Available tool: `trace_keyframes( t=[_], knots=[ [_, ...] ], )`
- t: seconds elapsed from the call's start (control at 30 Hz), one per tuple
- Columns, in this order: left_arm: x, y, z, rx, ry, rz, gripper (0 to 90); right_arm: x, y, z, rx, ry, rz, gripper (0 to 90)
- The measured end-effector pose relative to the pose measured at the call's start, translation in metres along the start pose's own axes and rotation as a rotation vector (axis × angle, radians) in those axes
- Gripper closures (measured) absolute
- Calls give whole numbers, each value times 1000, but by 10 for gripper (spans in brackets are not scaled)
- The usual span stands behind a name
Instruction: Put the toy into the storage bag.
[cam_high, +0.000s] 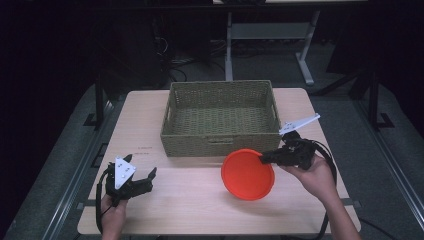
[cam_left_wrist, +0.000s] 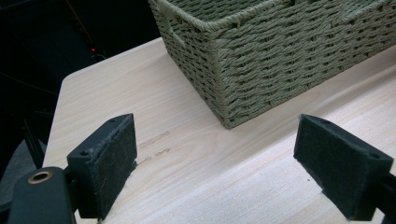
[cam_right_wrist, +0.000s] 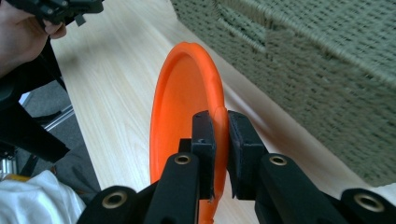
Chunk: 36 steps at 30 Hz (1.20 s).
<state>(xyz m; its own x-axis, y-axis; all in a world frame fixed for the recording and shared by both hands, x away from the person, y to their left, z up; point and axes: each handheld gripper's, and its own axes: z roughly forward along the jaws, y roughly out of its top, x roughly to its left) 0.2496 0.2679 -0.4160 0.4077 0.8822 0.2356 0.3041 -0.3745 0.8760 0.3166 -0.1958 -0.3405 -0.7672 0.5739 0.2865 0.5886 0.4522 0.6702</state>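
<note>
An orange plate hangs tilted just above the wooden table, in front of the woven basket. My right gripper is shut on the plate's right rim, which the right gripper view shows as the plate pinched edge-on between the two black pads, midway at my right gripper. My left gripper rests at the table's front left, jaws wide apart. In the left gripper view its pads stand far apart with bare table between them, my left gripper empty.
The green woven basket stands at the back middle of the light wooden table, its inside bare. In the right gripper view the basket wall is close beside the plate. Dark floor and desk legs lie beyond the table.
</note>
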Motion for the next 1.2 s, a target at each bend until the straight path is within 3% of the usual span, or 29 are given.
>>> trace_keyframes(
  t=[0.47, 1.2],
  knots=[
    [1, 0, -1, 5, 4, 1, 128, 1, 16, -8, -13, 10, 5, 818],
    [1, 0, -1, 0, 5, -2, 128, 2, 43, -28, -17, -20, 2, 817]
  ],
)
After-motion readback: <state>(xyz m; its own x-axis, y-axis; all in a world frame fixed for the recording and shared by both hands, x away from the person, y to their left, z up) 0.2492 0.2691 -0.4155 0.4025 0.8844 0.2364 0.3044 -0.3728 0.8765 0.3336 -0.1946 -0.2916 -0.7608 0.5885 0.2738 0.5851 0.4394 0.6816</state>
